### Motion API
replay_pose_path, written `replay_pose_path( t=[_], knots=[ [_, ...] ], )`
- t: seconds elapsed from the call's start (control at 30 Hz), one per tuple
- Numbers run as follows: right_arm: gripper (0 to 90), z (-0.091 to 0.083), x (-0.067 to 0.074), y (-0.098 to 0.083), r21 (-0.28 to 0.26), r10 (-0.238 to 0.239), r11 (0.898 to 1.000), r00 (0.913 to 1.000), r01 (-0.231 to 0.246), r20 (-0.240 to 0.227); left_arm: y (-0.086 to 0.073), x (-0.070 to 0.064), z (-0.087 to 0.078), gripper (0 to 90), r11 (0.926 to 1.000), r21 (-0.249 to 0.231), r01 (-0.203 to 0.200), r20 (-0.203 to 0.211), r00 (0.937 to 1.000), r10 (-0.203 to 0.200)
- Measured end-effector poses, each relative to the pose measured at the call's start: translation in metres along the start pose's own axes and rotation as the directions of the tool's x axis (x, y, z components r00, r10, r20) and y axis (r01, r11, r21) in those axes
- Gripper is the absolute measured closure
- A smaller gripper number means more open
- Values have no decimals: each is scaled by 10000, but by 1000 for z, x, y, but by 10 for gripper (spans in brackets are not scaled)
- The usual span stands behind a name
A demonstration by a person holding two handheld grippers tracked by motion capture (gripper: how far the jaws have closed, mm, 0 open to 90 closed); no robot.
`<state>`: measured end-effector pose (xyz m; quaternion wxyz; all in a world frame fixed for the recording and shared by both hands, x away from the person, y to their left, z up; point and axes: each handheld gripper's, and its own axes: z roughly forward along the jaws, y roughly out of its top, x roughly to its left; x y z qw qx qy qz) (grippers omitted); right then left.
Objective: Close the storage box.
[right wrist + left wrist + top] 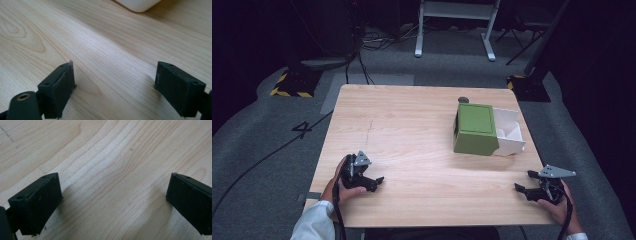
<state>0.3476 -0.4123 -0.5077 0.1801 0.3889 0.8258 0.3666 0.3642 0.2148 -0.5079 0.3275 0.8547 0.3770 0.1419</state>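
Pale woodgrain worktop (412,130), square. Green box (475,129) far right, white tray (511,134) protruding beside it. Left gripper (373,183) and right gripper (523,185) low near front edge, blocky black jaws apart, empty.

The high view looks forward and down over the whole bench (412,130); both gripper views skim its wood closely, sharing that surface.

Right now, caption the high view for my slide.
Both grippers, left and right, rest open near a green box.
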Motion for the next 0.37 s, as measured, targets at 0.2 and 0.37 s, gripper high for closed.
replay_pose_path(
  t=[0.2,0.37],
  knots=[
    [163,0,0,0,0,1,10000,10000,-1,0,0,0,0,2,10000,1,40,57,10000,-40],
    [163,0,0,0,-1,1,10000,10000,-1,3,0,0,0,2,10000,2,42,54,10000,-42]
  ],
)
